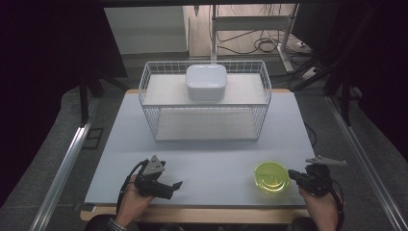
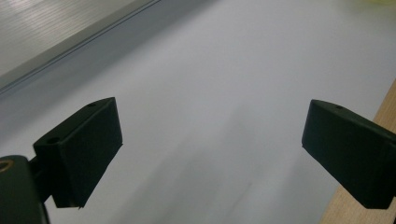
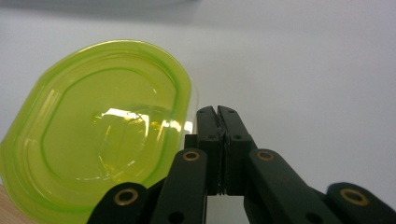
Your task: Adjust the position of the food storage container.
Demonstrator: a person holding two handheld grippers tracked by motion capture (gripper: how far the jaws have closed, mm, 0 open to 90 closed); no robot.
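A translucent yellow-green container (image 1: pixel 272 176) (image 3: pixel 98 135) lies on the white table top (image 1: pixel 207 159), near the front right. My right gripper (image 1: pixel 291 175) (image 3: pixel 217 113) is just to its right, jaws pressed together with nothing between them, tips close beside the container's rim. At the front left, my left gripper (image 1: pixel 174 188) (image 2: pixel 210 149) rests low over the bare table. Its jaws stand wide apart and hold nothing.
A white wire basket (image 1: pixel 204 122) stands at the back of the table with a white lidded box (image 1: pixel 206 82) on its upper shelf. The wooden front edge (image 1: pixel 202 214) of the table runs just below both hands. Cables lie on the floor behind.
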